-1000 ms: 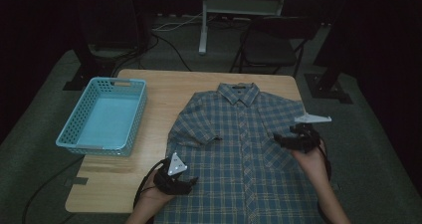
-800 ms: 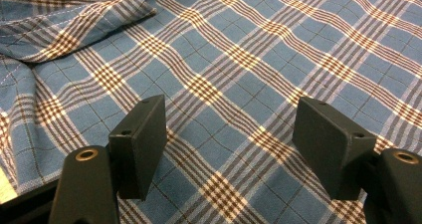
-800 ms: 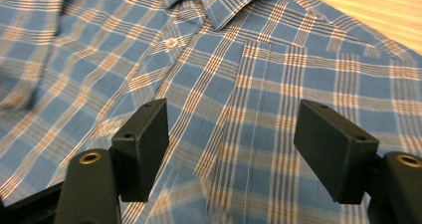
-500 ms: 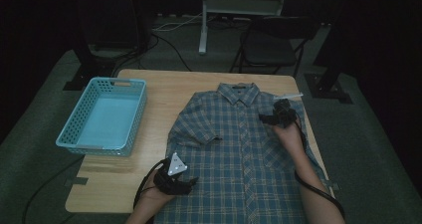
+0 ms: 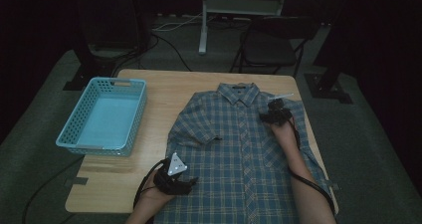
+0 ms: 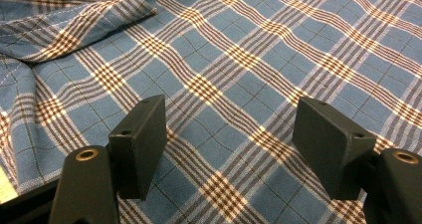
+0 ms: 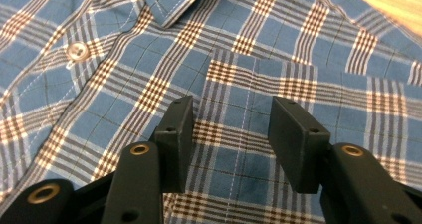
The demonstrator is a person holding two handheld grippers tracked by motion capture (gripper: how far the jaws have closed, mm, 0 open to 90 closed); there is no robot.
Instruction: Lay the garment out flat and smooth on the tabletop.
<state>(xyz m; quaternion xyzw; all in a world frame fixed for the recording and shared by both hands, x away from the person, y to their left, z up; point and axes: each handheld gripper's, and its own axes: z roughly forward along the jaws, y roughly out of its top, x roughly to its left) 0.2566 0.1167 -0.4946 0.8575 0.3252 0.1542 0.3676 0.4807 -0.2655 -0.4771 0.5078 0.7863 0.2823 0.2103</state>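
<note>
A blue plaid short-sleeved shirt lies flat and buttoned on the wooden table, collar at the far side. My left gripper rests at the shirt's near left hem. In the left gripper view its jaws stand open just above flat cloth, nothing between them. My right gripper hovers over the shirt's chest near the collar. In the right gripper view its jaws have just been closing and stand half apart over the pocket. The cloth under them lies flat and unpinched. A button shows at the left.
A light blue plastic basket stands on the table's left side. The shirt's left sleeve is folded inward. A dark chair and a white stand are on the floor beyond the table. Cables trail from both grippers.
My right gripper has moved from the shirt's right edge inward and toward the collar, lower over the chest, and its jaws have narrowed. The left gripper has stayed put.
</note>
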